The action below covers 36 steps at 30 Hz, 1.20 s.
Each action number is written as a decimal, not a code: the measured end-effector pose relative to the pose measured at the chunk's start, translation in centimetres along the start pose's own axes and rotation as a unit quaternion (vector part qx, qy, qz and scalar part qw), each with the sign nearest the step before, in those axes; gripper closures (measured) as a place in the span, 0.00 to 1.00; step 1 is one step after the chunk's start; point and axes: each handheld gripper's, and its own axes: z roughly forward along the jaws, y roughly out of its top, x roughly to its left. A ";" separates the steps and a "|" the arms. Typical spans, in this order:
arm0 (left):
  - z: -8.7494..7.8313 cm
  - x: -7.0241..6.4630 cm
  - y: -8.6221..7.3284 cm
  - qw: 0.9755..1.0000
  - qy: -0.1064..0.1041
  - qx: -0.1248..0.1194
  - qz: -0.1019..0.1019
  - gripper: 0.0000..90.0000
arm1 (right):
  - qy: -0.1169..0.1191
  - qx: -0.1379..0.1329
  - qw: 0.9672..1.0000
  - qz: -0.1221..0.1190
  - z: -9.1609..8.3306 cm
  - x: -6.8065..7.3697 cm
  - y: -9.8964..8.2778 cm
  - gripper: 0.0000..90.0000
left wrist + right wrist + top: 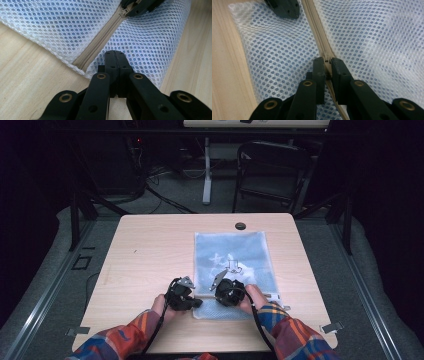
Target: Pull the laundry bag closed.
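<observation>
Gripping the mesh bag (235, 265) at its near edge, you have both tools working the beige zipper (100, 40) that runs across that end of the bag, which lies flat on the wooden table (150, 250), right of centre.

Left gripper (115, 53): jaws pressed together, pinching the mesh fabric at the bag's corner, just beside the closed end of the zipper. It acts as the anchor.

Right gripper (326, 61): jaws narrowed onto the zipper pull (326, 57), which sits between the two pads farther along the track. In the high view the two grippers lie close together over the bag's near edge.

Points of risk, as judged from this arrangement:

- The pull is small and thin; if you draw it at an angle to the track, it is likely to slip out from between the pads.
- The mesh is soft and loose. If the anchor grip holds only a thin fold, the fabric may slide free, and the whole bag would then drag across the table instead of the slider travelling.
- Slack mesh beside the track could be caught in the slider and jam it; keep the zipper taut and straight between your two hands.
</observation>
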 end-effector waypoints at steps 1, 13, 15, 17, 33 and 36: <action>0.0 0.1 0.0 1.000 0.001 0.001 0.001 1.00 | 0.000 -0.002 1.000 0.002 -0.1 0.0 -0.1 0.92; -0.1 0.1 -0.1 1.000 0.001 0.001 -0.001 1.00 | -0.002 0.005 1.000 0.005 -1.1 -0.5 -0.7 0.91; -0.1 0.1 -0.1 1.000 0.001 0.001 -0.001 1.00 | -0.002 0.006 1.000 0.003 -1.1 -0.5 -0.7 0.91; -0.1 0.1 -0.1 1.000 0.001 0.001 -0.001 1.00 | -0.001 0.007 1.000 0.005 -1.2 -0.5 -0.8 0.91; -0.1 0.1 -0.1 1.000 0.001 0.001 -0.001 1.00 | 0.000 0.011 1.000 0.014 -1.9 -1.0 -1.6 0.91; -0.1 0.1 -0.1 1.000 0.002 0.001 -0.001 1.00 | 0.000 0.010 1.000 0.017 -2.0 -1.1 -1.7 0.91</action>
